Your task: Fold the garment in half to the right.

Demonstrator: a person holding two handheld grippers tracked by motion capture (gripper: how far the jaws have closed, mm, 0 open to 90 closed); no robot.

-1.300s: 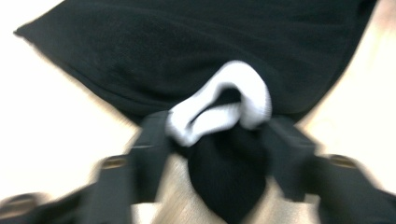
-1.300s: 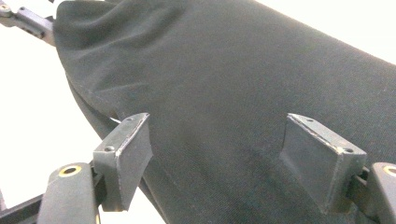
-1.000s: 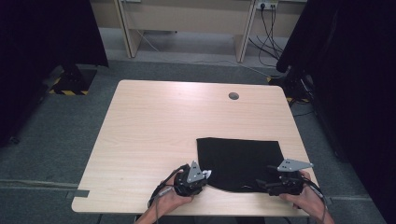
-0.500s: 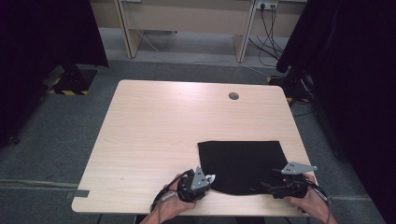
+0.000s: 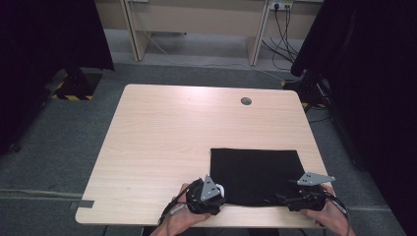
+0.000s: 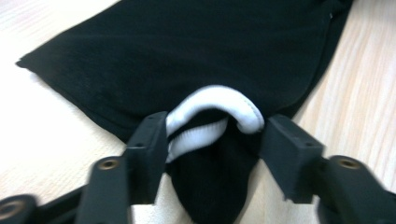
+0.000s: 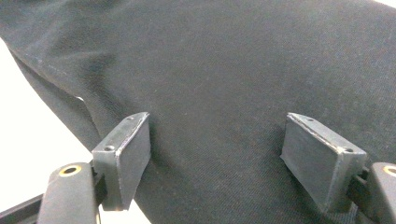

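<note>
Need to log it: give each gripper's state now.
Left gripper: fingers just opened, black garment's white-edged fold loose between them.
Right gripper: open over the garment, holding nothing.

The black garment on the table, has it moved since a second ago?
No. In the high view the black garment lies at the same spot on the table, its far edge equally distant from the round cable hole.

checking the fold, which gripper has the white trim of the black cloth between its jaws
The left gripper: the white-trimmed edge of the folded black cloth bunches between its parted jaws. The right gripper straddles plain black fabric.
</note>
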